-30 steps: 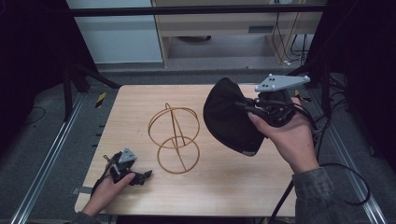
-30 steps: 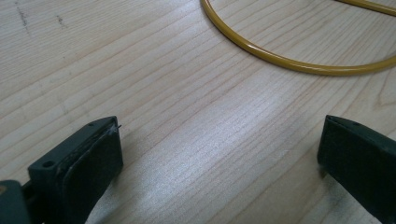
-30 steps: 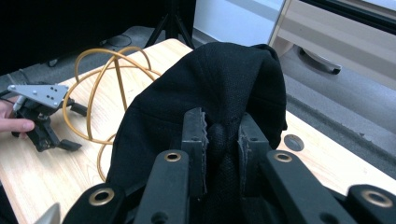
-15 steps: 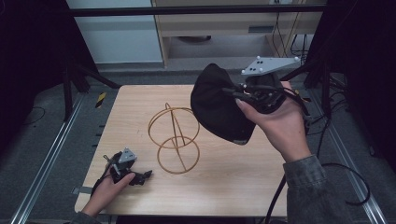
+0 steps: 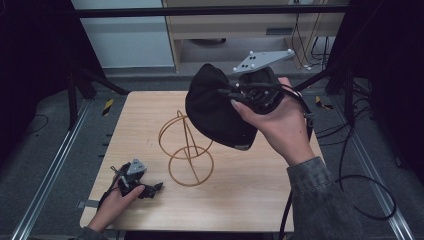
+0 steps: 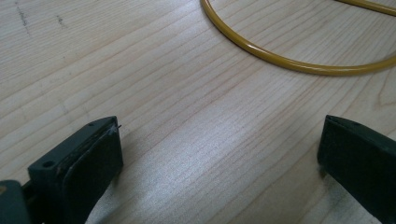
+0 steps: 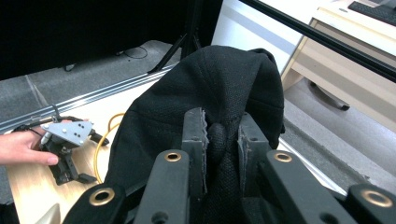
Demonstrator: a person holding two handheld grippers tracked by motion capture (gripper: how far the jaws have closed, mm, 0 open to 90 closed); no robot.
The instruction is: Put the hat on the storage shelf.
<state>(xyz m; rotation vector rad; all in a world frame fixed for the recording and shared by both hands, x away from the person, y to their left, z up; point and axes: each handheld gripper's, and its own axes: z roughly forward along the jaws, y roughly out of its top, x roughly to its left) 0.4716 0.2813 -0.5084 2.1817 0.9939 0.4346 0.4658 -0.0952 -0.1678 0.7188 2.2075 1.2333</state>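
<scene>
Two grippers: right gripper (image 5: 235, 95) raised, jaws pinching black cap (image 5: 215, 107); left gripper (image 5: 150, 189) resting on table (image 5: 260, 195), jaws spread

Right gripper (image 7: 222, 133) raised high, jaws pinched on black cloth (image 7: 219, 88). Left gripper (image 5: 150, 189) rests low, jaws spread wide.

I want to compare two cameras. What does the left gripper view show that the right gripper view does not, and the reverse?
Left gripper view alone: its own open tongs low over bare table wood grain. Right gripper view alone: its tongs pinching the black cap, the left hand's gripper, the floor and a desk. Both share the yellow wire stand and the wooden table.
</scene>
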